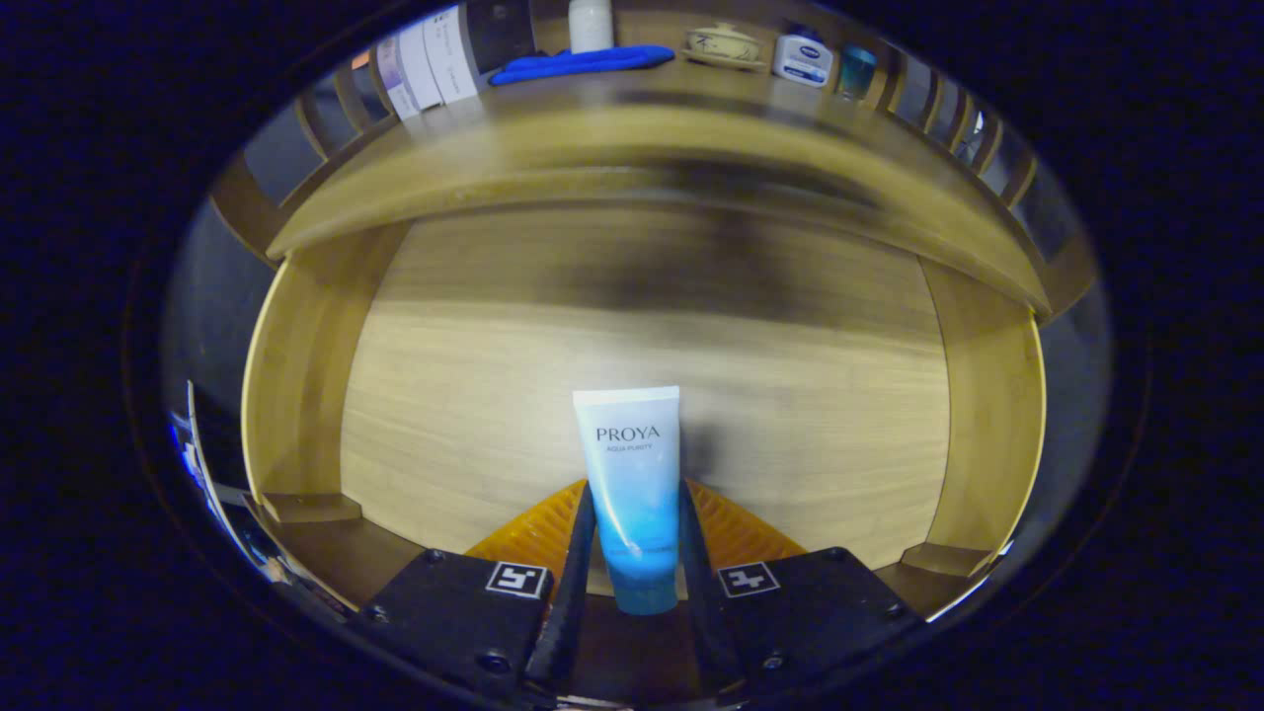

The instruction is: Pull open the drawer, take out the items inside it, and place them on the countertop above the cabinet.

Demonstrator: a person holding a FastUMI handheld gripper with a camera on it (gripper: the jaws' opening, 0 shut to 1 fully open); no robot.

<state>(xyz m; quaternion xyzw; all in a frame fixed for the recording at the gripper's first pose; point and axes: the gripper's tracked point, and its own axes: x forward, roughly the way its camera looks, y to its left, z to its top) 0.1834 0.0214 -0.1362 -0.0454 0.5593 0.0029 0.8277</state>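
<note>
A white-to-blue cosmetic tube (629, 484) stands between my two fingers, its flat sealed end pointing away from me and its cap end nearest me. My gripper (632, 523) is shut on the tube, both fingers pressing its sides. Below and beyond the tube lies the bare wooden floor of the pulled-open drawer (474, 395), with its side walls to either side. Above the drawer runs the cabinet's wooden countertop (612, 138).
On the countertop at the back sit a blue cloth (583, 62), a white bottle (591, 22), a small ceramic lidded bowl (723, 44), a white-and-blue jar (802, 59), a teal cup (856, 69) and upright cartons (425, 59). A wooden railing rims the countertop.
</note>
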